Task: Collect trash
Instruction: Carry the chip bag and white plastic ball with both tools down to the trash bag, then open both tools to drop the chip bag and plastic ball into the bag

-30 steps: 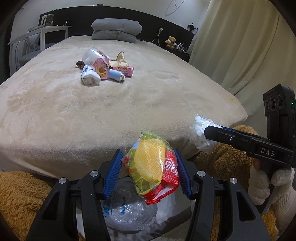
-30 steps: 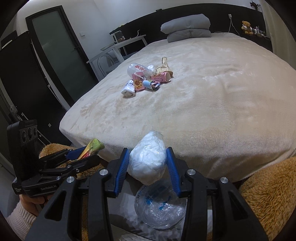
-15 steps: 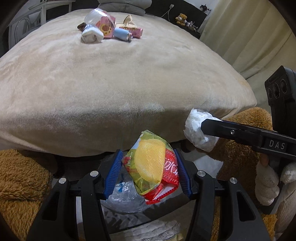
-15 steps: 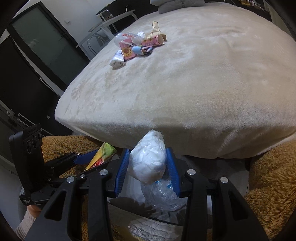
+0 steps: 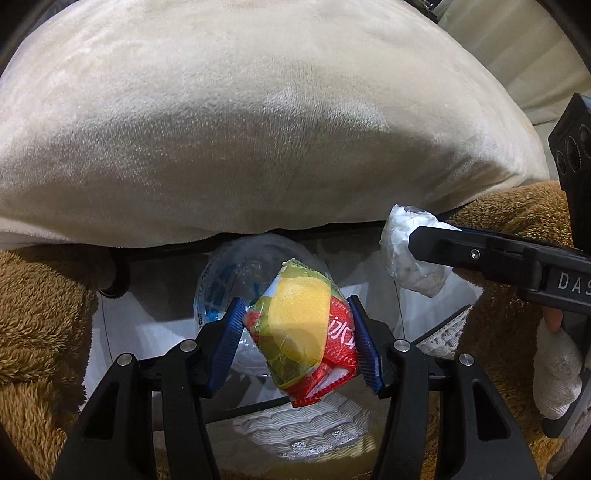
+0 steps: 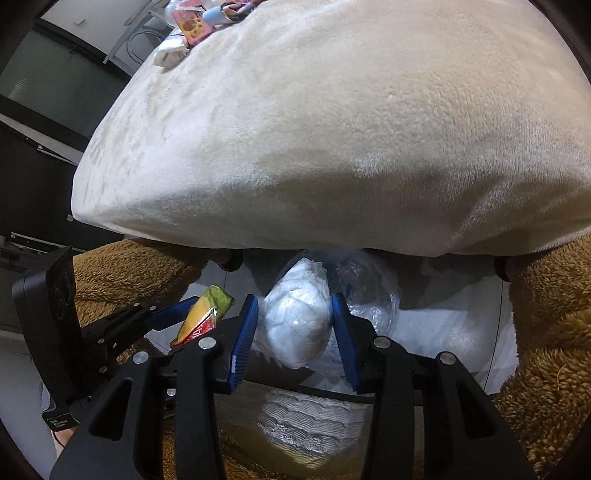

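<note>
Left wrist view: the left gripper (image 5: 297, 328) has its jaws pinching a yellow, green and red wrapper (image 5: 303, 332), blue pads pressed into both sides. Right wrist view: the right gripper (image 6: 291, 325) pinches a white wad (image 6: 299, 317) of crumpled plastic or tissue in the same way.

Directly beneath both loads is a bin (image 5: 122, 332) lined with a white bag, tucked against the foot of the bed (image 5: 258, 129). A crushed clear bottle (image 5: 236, 273) already lies inside, so at least one piece has been collected. Both grippers hang over the opening, close side by side, the right gripper (image 5: 413, 240) with its wad (image 5: 410, 254) showing at the edge of the left camera, the left gripper (image 6: 192, 314) with the wrapper (image 6: 203, 314) showing in the right camera.

I judge this to be the drop step: two items are in hand above the bin and not yet let go.

Farther out, a pile (image 6: 192, 26) of packets and wrappers sits on the far part of the bed, well apart from the bin. That is what is left to fetch, so the task looks less than half done. Brown fleece (image 6: 546, 332) flanks the bin on both sides.
</note>
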A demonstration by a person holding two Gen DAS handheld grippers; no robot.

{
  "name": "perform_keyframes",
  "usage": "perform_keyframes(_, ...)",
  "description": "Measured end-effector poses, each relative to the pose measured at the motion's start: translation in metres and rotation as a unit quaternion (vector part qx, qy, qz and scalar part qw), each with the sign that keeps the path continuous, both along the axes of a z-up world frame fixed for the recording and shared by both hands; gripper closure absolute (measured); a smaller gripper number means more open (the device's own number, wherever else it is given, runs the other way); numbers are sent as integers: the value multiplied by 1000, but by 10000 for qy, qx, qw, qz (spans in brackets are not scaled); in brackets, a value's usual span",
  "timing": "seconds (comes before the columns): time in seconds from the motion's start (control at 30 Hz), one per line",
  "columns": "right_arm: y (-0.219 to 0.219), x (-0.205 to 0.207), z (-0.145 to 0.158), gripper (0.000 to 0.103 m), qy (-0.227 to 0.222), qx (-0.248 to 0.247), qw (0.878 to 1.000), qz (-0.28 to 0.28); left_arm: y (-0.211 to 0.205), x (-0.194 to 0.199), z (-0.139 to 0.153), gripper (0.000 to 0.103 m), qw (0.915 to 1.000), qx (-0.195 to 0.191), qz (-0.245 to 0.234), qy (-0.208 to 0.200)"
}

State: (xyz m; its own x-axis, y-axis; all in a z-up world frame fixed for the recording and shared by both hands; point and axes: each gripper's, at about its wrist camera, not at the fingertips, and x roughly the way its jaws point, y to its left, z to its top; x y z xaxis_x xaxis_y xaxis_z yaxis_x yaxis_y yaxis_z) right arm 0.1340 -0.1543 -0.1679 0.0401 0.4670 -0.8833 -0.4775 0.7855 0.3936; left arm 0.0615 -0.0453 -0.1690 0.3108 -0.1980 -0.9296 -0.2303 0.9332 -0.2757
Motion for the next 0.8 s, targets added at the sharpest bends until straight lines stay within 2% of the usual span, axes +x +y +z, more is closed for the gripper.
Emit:
perform_keyframes(0.13,4,3,-12,61,257,-117,9996,-20,3,2,-10,48,9998,-70,15,202)
perform_keyframes(0.5,14,0,-17,59,338,-198,9992,16,4,1,-20,48,9989,-135,30,442)
perform_keyframes(0.53,16,0,-18,58,353,-180,9992,17,4,2,-20,46,9988,-161,9,462)
perform_keyframes(0.57,16,0,-18,51,388,-146,9991,7,3,2,-21,40,9987,-142,12,485)
perform_keyframes(0.6,14,2,-18,50,386,-148,9991,-22,4,3,-21,29,9987,-90,41,507)
perform_keyframes(0.63,14,2,-18,50,368,-182,9991,-53,4,3,-18,26,9986,-67,56,515)
perform_keyframes(0.8,11,5,-16,49,410,-127,9990,-135,9,2,-12,26,9991,-120,165,378)
